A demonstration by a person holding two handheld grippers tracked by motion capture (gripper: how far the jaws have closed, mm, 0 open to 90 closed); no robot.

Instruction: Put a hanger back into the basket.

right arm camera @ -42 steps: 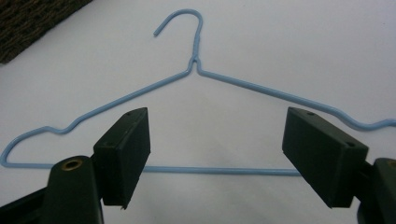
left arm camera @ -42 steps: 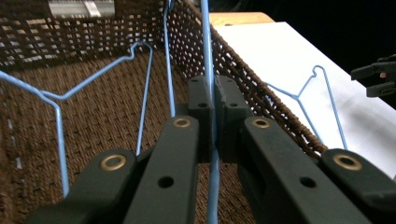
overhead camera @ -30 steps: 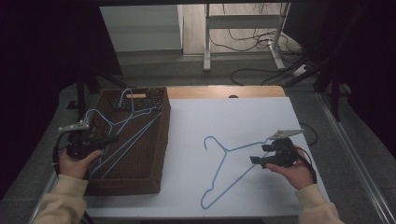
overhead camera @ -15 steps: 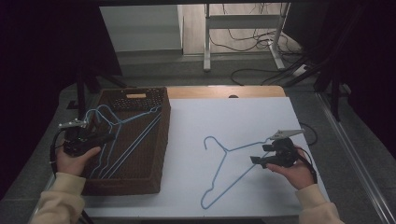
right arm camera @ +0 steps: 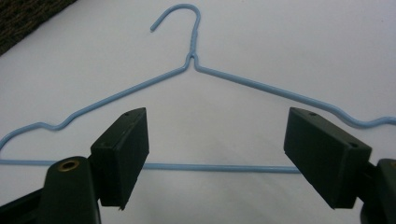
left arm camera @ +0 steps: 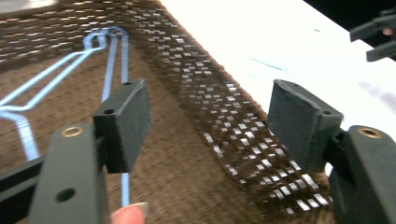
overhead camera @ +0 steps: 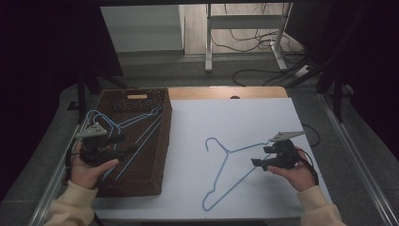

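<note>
— Hanger lies flat on the white desk, just ahead of my right tool. Thin wire, light, probably slippery.

— Where to grip?

— Bottom bar, mid-span. Its jaws stand wide, empty; my left tool gapes over the basket, holding nothing.

Lab: loose floor cables, metal framing
</note>
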